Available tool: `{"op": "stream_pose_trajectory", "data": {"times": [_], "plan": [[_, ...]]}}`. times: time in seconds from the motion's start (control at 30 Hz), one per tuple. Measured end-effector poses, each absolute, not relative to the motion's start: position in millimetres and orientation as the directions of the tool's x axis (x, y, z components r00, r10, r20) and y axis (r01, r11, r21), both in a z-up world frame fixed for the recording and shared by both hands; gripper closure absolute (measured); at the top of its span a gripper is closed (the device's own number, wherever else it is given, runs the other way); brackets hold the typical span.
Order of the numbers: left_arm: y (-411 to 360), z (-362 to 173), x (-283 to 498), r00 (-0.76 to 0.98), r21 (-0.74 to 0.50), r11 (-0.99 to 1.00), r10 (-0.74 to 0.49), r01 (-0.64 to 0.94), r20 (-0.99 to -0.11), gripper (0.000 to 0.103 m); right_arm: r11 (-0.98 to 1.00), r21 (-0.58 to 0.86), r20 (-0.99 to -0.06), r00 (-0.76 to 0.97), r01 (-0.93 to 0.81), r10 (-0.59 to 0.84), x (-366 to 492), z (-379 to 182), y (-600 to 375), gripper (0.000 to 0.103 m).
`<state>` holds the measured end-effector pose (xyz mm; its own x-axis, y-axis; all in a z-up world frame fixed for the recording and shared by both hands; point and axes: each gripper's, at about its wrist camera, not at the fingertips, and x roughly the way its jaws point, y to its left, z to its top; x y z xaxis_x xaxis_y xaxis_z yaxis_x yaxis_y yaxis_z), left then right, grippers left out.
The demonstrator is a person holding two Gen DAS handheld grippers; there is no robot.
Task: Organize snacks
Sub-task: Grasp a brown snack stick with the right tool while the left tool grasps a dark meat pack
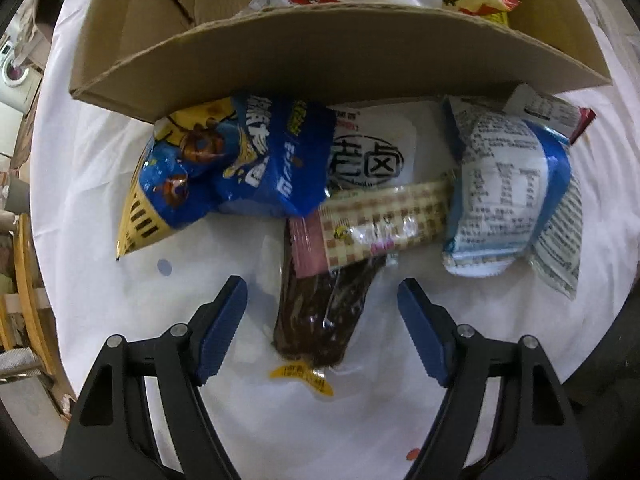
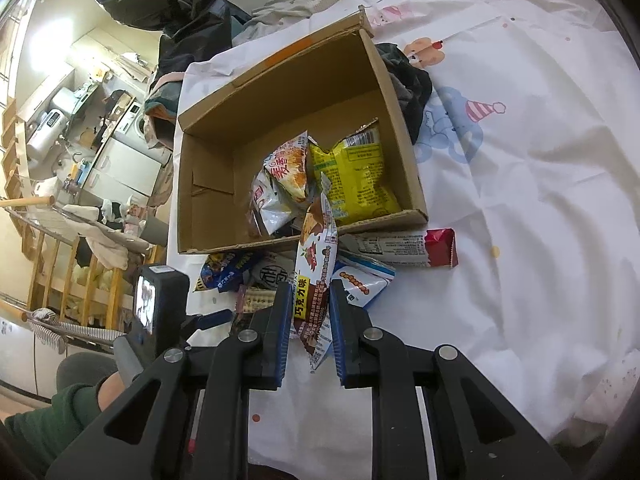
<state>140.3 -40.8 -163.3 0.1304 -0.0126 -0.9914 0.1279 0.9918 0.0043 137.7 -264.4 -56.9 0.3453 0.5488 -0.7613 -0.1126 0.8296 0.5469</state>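
A cardboard box [image 2: 208, 184] stands on the white sheet with a yellow packet [image 2: 356, 176] and other snack packets inside. My right gripper [image 2: 310, 312] is shut on a brown-and-white chocolate snack packet [image 2: 316, 264], held upright above the pile in front of the box. My left gripper [image 1: 322, 312] is open, its jaws either side of a dark brown vacuum-packed snack [image 1: 320, 312] on the sheet. Beyond it lie a checked bar [image 1: 384, 224], a blue-and-yellow packet [image 1: 208, 168], a white packet [image 1: 372, 148] and a blue-white packet [image 1: 504, 192]. The box's near wall [image 1: 320, 56] rises behind them.
A red-ended bar [image 2: 400, 246] lies right of the pile. Dark clothing [image 2: 412, 84] sits by the box's right side. The printed bedsheet [image 2: 520, 200] spreads to the right. A wooden railing [image 2: 60, 264] and the bed edge are on the left.
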Motion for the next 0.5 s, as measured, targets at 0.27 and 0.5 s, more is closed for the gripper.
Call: {"op": "stream_pose_trajectory", "data": {"times": [0.27,0.5], "plan": [[-47,-162,135,0.160,0.000,0.986,-0.027,0.165,-0.987,0.046,0.837,0.526,-0.767,0.341,-0.150,0.543,135,-54,-256,0.084],[-50,-151,117,0.116,-0.034,0.988,-0.052,0.152,-0.992,0.056,0.844,0.518,-0.774,0.343,-0.139,0.532,138,-56,-258,0.084]]}}
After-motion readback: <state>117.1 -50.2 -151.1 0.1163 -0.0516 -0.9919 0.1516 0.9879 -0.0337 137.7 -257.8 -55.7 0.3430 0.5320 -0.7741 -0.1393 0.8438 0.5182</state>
